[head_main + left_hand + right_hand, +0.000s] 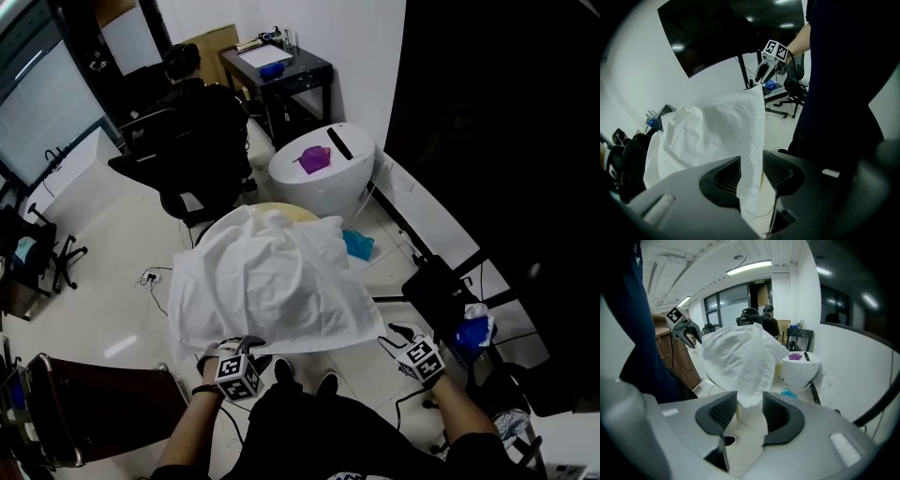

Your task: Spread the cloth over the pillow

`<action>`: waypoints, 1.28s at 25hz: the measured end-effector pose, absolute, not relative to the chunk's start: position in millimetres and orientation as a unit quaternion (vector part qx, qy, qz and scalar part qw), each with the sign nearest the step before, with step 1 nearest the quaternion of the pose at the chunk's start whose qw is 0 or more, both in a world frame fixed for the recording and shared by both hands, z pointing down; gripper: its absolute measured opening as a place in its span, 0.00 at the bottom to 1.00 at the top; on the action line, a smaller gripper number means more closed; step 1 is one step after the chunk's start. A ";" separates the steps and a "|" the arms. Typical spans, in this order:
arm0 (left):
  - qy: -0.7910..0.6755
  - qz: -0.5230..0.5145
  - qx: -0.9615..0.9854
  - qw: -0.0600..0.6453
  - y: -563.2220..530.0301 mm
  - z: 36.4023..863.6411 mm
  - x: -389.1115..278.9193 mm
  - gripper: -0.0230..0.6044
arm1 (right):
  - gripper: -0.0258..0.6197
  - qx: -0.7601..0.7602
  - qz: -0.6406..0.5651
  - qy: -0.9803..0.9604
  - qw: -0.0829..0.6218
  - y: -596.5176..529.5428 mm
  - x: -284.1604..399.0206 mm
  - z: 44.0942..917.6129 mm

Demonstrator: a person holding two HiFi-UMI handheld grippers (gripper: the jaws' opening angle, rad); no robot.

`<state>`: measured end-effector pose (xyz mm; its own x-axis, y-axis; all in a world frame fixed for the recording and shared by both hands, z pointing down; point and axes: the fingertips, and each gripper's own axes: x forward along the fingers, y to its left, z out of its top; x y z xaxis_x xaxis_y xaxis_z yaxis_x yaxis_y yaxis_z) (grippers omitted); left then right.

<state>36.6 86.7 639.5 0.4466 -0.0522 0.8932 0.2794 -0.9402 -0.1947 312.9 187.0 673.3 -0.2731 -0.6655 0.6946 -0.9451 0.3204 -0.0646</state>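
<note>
Within the parted left tool [750,164], cloth [712,131] edge, corner just before right tool [750,399]

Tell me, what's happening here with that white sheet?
A person is draping a white cloth over a pillow, of which only a tan edge shows. The left hand-held gripper and the right hand-held gripper are at the cloth's near edge, both with jaws open; the cloth hangs loose between the left one's jaws.
</note>
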 end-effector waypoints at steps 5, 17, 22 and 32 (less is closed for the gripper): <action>-0.085 -0.531 -0.829 0.151 75.5 661.1 44.0 0.25 | 0.32 0.555 0.227 -0.755 0.264 173.8 316.9 648.3; -0.099 -0.477 -0.858 0.162 36.6 623.2 48.7 0.25 | 0.32 0.592 0.139 -0.761 0.224 71.6 315.4 542.9; -0.045 -0.444 -0.874 0.195 -22.9 578.7 64.7 0.25 | 0.32 0.578 0.116 -0.772 0.236 11.7 307.2 531.0; 0.027 -0.445 -0.881 0.159 -105.9 566.3 99.4 0.25 | 0.31 0.504 0.124 -0.806 0.285 -98.0 296.1 537.6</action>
<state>99.4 -105.9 566.3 0.6018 -0.1885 0.7761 0.0947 -0.9481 -0.3036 296.1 -98.0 537.6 -0.3302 -0.7411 0.5846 -0.8824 0.4623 0.0878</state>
